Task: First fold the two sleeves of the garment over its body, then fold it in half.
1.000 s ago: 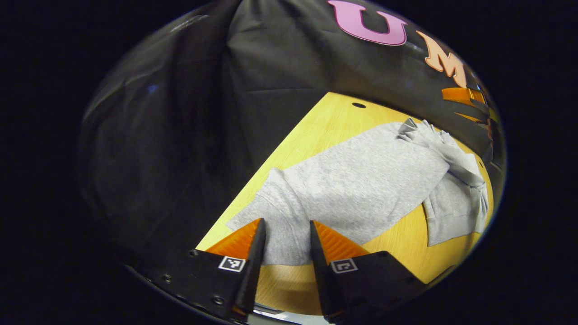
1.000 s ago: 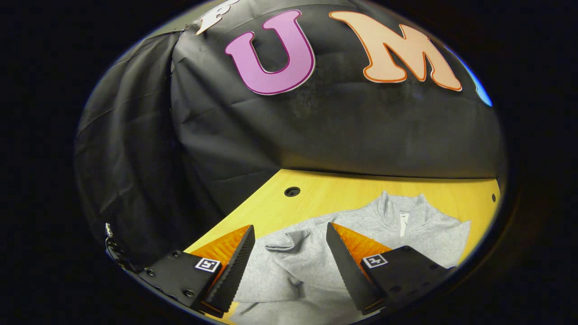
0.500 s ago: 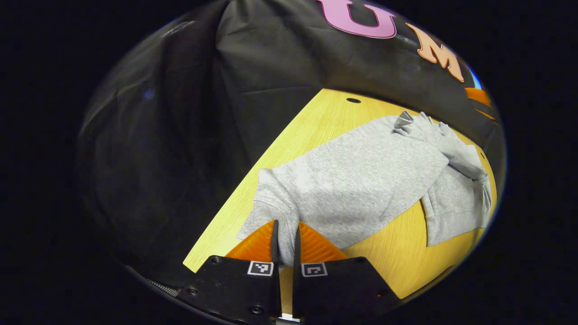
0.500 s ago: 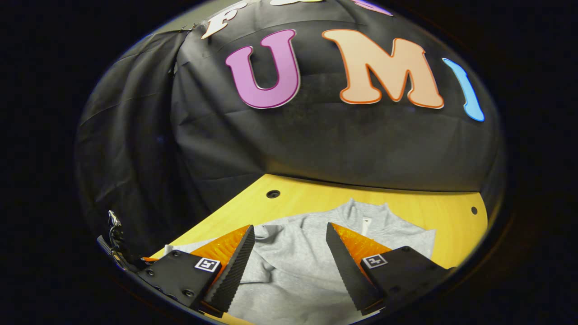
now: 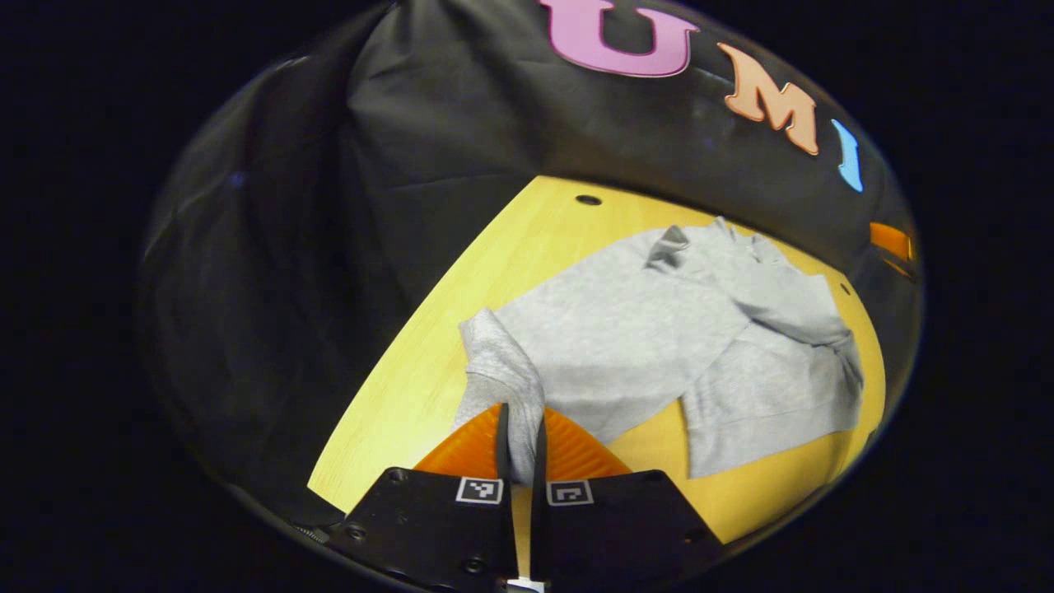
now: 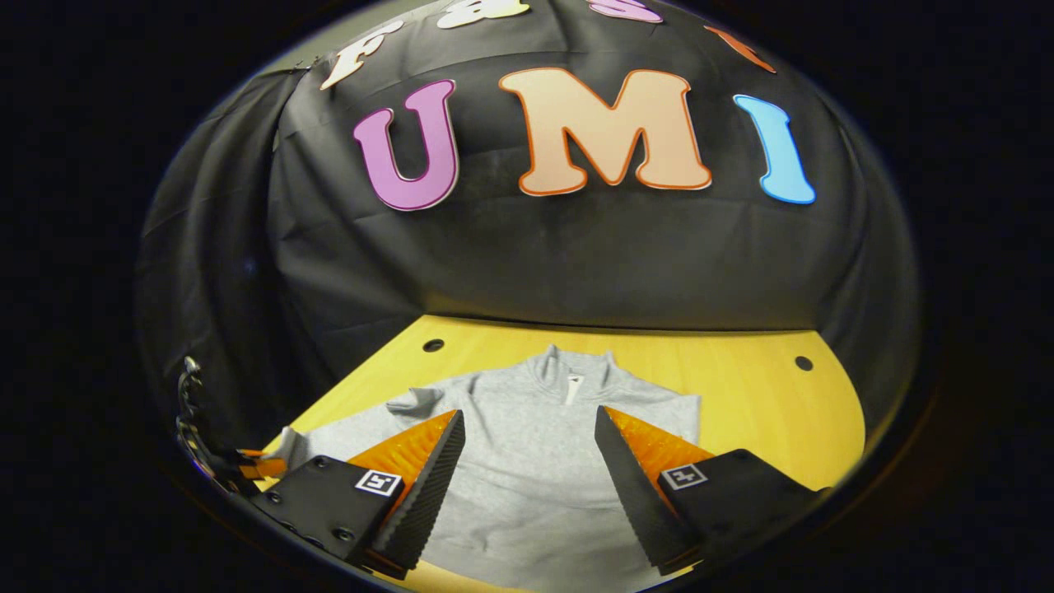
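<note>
Wooden table (image 5: 428, 387) carries the grey garment (image 5: 626, 338), lying mostly flat, collar toward the booth wall. In the right gripper view its body (image 6: 527, 469) spreads below the collar (image 6: 574, 372), one sleeve already lying across it.

Left gripper (image 5: 520, 441): jaws nearly closed, both fingers pinching the cuff end of the left sleeve (image 5: 502, 371), which stands up off the table in a raised fold.

Right gripper (image 6: 527, 482): jaws wide apart, holding nothing, hovering over the garment's body.

Versus a second ago: left jaws were spread with the cuff lying flat between them; now clamped and lifted. The right gripper's jaw gap is unchanged, and more of the garment shows in its view.
</note>
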### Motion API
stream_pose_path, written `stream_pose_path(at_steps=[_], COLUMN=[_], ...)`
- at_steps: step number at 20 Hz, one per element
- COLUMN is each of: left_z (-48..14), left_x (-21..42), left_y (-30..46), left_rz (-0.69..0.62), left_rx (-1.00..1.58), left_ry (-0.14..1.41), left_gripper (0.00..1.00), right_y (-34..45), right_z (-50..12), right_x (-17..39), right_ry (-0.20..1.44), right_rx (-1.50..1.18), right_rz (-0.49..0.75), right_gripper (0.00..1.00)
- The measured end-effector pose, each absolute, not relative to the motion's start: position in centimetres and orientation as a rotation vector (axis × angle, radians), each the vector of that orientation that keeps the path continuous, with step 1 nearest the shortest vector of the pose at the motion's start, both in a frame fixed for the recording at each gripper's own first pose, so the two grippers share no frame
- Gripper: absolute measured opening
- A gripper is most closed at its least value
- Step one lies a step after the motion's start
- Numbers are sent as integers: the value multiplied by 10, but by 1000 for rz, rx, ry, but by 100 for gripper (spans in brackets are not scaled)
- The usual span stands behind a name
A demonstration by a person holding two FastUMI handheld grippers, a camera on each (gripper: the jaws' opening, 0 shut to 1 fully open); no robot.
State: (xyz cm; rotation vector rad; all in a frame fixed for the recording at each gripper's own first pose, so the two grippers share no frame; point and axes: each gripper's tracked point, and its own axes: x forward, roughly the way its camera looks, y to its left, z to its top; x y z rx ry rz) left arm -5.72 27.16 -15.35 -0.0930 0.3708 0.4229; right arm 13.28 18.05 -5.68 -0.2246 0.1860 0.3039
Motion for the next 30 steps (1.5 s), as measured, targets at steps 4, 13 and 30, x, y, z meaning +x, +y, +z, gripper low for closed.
stream_pose_path(at_steps=[4,13,30], left_z=[-111,-51,-41], left_x=[-19,64,230], left_y=[204,35,-134], left_rz=[296,-29,-282], left_rx=[-77,68,195], left_ry=[317,252,220], left_gripper=[5,5,5], right_y=[142,54,-59], right_z=[-55,-43,-42], right_x=[114,93,97], right_ry=[213,204,229], right_rx=[-193,-138,-99], right_rz=[279,211,120], right_gripper=[98,98,95])
